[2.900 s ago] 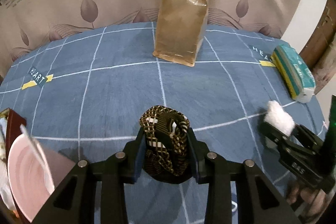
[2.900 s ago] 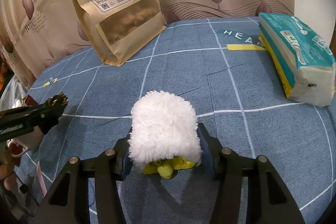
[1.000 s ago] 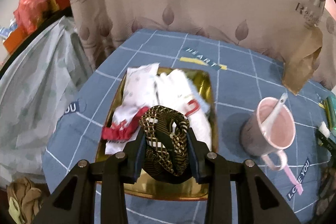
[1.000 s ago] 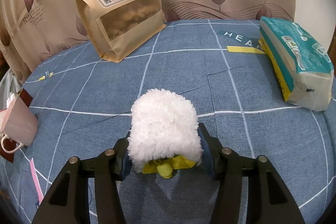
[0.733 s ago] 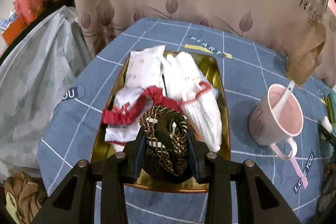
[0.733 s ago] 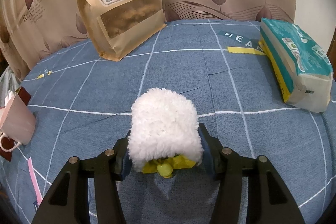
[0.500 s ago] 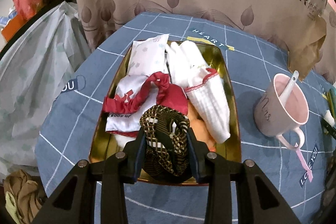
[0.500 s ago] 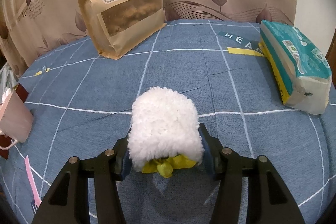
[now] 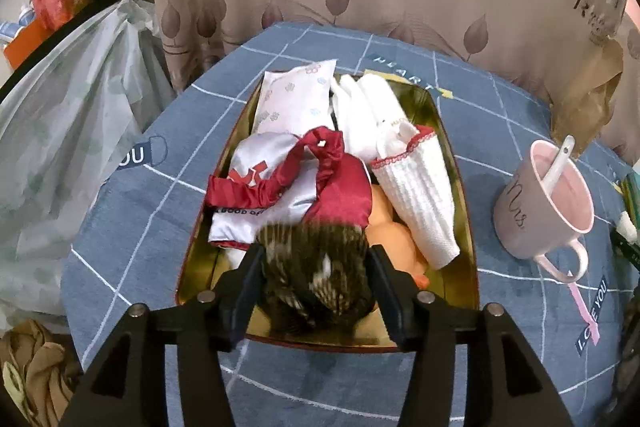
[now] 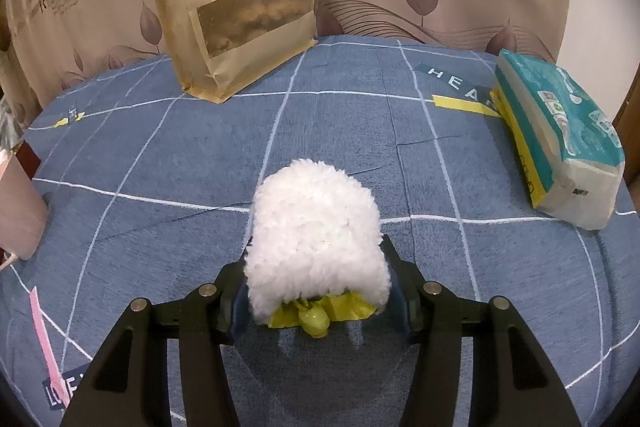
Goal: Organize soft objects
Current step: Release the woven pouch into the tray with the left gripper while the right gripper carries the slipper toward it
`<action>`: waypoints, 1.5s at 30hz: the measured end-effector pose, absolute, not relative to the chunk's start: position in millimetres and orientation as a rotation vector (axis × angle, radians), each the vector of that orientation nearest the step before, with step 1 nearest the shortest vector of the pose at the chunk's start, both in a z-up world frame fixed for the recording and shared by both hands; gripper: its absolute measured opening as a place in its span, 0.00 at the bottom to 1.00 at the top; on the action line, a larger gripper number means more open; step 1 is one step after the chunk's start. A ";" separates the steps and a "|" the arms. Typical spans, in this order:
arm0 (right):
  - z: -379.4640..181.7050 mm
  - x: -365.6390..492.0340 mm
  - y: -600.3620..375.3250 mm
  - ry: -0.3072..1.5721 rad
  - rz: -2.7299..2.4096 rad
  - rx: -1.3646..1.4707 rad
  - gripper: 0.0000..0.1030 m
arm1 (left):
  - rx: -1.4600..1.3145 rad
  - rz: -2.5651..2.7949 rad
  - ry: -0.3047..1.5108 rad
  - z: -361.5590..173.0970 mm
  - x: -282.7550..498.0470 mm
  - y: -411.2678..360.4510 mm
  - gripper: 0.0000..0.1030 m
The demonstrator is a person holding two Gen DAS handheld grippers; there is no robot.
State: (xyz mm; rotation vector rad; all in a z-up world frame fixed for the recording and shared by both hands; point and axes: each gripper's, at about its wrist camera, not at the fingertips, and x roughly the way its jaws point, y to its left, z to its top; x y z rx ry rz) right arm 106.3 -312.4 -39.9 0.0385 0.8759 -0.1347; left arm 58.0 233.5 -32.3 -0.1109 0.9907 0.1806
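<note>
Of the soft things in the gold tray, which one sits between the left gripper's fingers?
The dark brown-and-gold checked cloth bundle, at the tray's near end. The left gripper's jaws are opening around it; the red-and-white satin pouch and white ribbed sock lie farther in.

Left gripper (image 9: 314, 277) jaws are opening (pointing steeply down); right gripper (image 10: 316, 291) clamped.

My left claw (image 9: 314, 279), jaws opening, poised over the near end of the gold tray (image 9: 460, 187); a blurred brown patterned cloth (image 9: 316, 267) lies between them. Tray contents: red-and-white fabric (image 9: 288, 183), white socks (image 9: 416, 195). Pink mug (image 9: 540, 211) with spoon (image 9: 558, 163) at right on the counter (image 9: 500, 115).
</note>
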 end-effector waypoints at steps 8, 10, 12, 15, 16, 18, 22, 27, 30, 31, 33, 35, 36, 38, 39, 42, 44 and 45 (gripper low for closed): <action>-39.5 105.9 -309.8 0.879 -0.143 0.023 0.51 | -0.128 0.187 0.895 -11.1 46.8 243.1 0.57; -39.1 106.2 -307.6 0.878 -0.153 0.014 0.47 | -0.125 0.210 0.876 -8.3 44.8 246.2 0.57; -38.0 106.6 -304.5 0.878 -0.162 0.013 0.42 | -0.136 0.224 0.866 -6.9 43.5 250.9 0.57; -35.6 107.6 -298.9 0.878 -0.174 0.010 0.37 | -0.147 0.251 0.847 -4.7 40.9 257.0 0.57; -34.4 107.3 -297.0 0.876 -0.174 0.008 0.37 | -0.145 0.264 0.846 -4.8 40.2 258.1 0.57; -30.3 107.9 -292.9 0.866 -0.174 0.001 0.36 | -0.137 0.296 0.849 -4.8 39.0 259.8 0.57; -12.7 106.5 -282.3 0.835 -0.152 0.000 0.35 | -0.132 0.313 0.838 -2.4 35.9 261.6 0.57; 18.0 100.9 -258.2 0.790 -0.099 -0.031 0.35 | -0.121 0.321 0.832 -0.5 34.7 261.2 0.57; 32.3 100.8 -239.0 0.786 -0.058 -0.045 0.35 | -0.118 0.320 0.825 1.8 33.4 260.5 0.58; 36.5 100.6 -232.6 0.782 -0.045 -0.047 0.35 | -0.117 0.321 0.824 2.4 33.2 260.5 0.58; 45.8 99.3 -215.1 0.767 -0.005 -0.046 0.35 | -0.113 0.326 0.820 4.1 31.8 260.6 0.58; 55.0 99.9 -196.6 0.753 0.044 -0.039 0.35 | -0.111 0.332 0.817 6.2 30.9 260.9 0.58; 57.2 100.1 -188.9 0.750 0.062 -0.038 0.35 | -0.112 0.334 0.817 7.2 30.3 261.7 0.58; 64.5 100.1 -167.0 0.737 0.114 -0.042 0.35 | -0.116 0.341 0.813 9.6 28.3 264.1 0.58; 69.5 99.6 -152.1 0.729 0.148 -0.050 0.35 | -0.117 0.342 0.814 10.5 27.5 265.1 0.58; 76.4 100.7 -115.9 0.727 0.233 -0.062 0.35 | -0.128 0.355 0.807 14.6 24.5 271.0 0.58; 78.1 101.3 -88.3 0.729 0.288 -0.082 0.35 | -0.135 0.362 0.805 15.8 23.6 274.4 0.58; 78.0 100.9 -70.7 0.729 0.323 -0.094 0.35 | -0.135 0.369 0.805 16.3 23.2 275.7 0.58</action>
